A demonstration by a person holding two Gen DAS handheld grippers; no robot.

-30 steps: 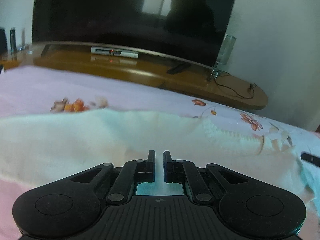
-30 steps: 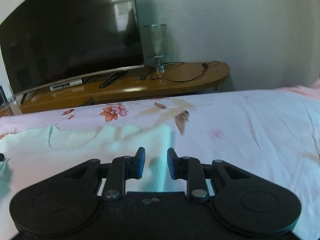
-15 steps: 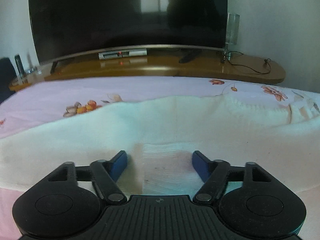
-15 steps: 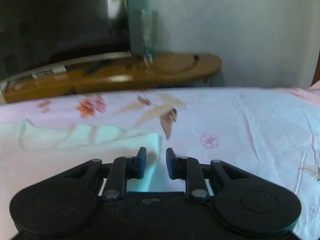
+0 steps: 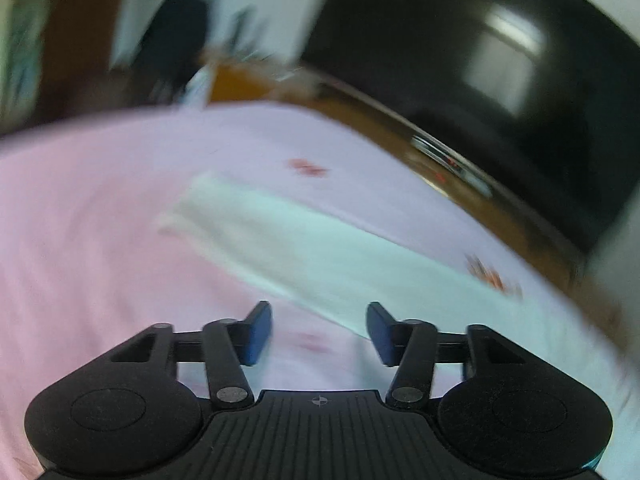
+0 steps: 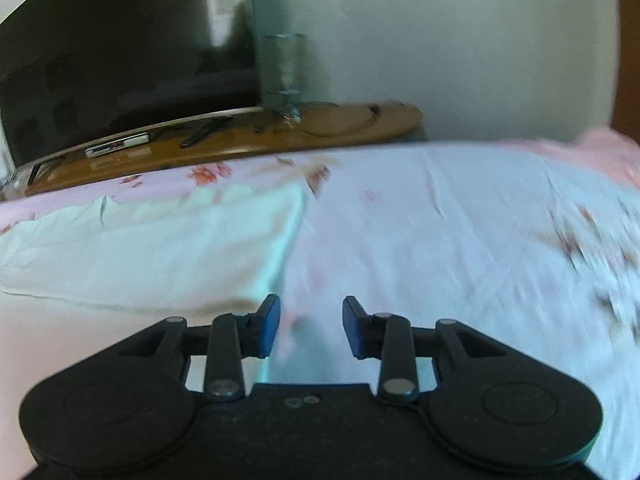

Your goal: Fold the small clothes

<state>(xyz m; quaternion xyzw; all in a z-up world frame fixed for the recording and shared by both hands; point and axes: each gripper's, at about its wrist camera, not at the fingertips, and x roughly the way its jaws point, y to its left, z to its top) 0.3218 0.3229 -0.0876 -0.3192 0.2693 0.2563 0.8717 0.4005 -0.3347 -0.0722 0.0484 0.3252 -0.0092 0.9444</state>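
Near field, left wrist view: left gripper (image 5: 319, 330) standing partly open, jaws just having been closing in from a wider gape, nothing between the pads, only pink floral bedsheet (image 5: 92, 248) showing in the gap. Probably a release posture, freeing the cloth after a fold.

Near field, right wrist view: right gripper (image 6: 311, 328) standing narrowly open, jaws just having been opening, gripping nothing; bare sheet lying in the gap, garment edge passing just beside the left fingertip at 10 o'clock.

Middle field: pale mint-white garment (image 6: 152, 248) lying flat on the sheet, spreading from 9 to 11 o'clock of the right gripper; in the left view running as a band from 11 toward 3 o'clock, heavily blurred. Lying flat likely for the next fold.

Far field: wooden TV stand (image 6: 248, 140) at 12 o'clock, dark television (image 6: 120, 56) at 11, glass vase (image 6: 286, 68) beside its right edge.
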